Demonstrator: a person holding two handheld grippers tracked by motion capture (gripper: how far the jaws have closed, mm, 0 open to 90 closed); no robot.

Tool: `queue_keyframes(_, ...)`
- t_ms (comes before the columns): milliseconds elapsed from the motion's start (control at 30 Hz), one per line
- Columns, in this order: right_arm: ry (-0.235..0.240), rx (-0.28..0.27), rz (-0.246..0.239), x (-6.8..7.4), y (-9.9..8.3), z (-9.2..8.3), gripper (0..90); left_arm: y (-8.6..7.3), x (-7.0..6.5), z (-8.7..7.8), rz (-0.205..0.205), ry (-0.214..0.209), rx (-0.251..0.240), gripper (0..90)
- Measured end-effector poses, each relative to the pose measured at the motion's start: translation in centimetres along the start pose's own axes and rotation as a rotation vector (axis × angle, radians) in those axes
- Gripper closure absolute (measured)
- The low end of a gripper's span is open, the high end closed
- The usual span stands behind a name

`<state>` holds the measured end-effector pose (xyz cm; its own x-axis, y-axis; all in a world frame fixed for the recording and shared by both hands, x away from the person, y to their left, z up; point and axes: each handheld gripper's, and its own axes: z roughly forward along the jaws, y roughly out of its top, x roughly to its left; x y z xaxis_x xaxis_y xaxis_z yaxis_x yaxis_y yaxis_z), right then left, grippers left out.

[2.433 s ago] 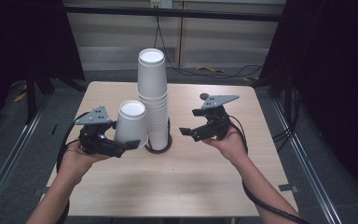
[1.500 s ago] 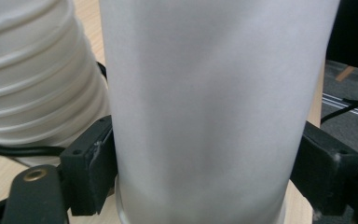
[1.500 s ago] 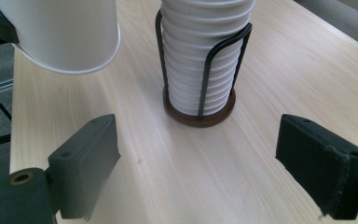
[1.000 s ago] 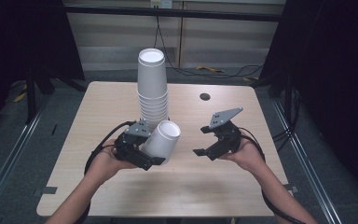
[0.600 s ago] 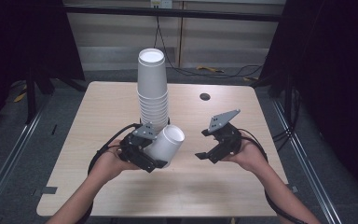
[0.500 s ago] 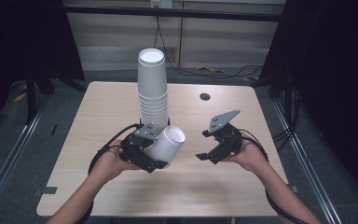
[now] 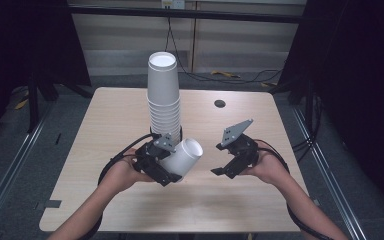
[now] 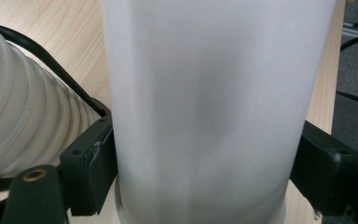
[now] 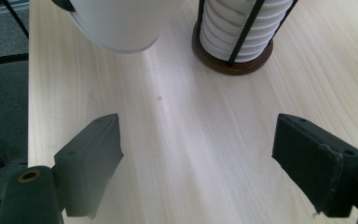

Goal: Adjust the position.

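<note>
Fingers of left gripper [image 7: 172,167] clamp white cup [image 7: 184,156]; right gripper [image 7: 225,169] fingers apart, just been closing, w/ nothing between.

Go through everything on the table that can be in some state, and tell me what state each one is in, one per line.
Single white cup: gripped, tipped on its side, open mouth toward the right gripper.
Left gripper: shut on the cup.
Right gripper: open, nothing between its jaws, which have just been closing.
Cup stack: upright in its wire holder, mouths up.
</note>
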<state>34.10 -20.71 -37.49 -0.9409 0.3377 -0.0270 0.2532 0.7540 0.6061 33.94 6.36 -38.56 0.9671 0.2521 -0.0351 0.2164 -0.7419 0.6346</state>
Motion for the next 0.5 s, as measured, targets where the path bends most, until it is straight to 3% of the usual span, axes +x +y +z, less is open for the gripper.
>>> queue_keyframes(500, 0.027, 0.070, -0.023, 0.3, 0.1, 0.1, 15.1, 1.2, -0.5, 2.0, 0.049, -0.006, 0.115, 18.9)
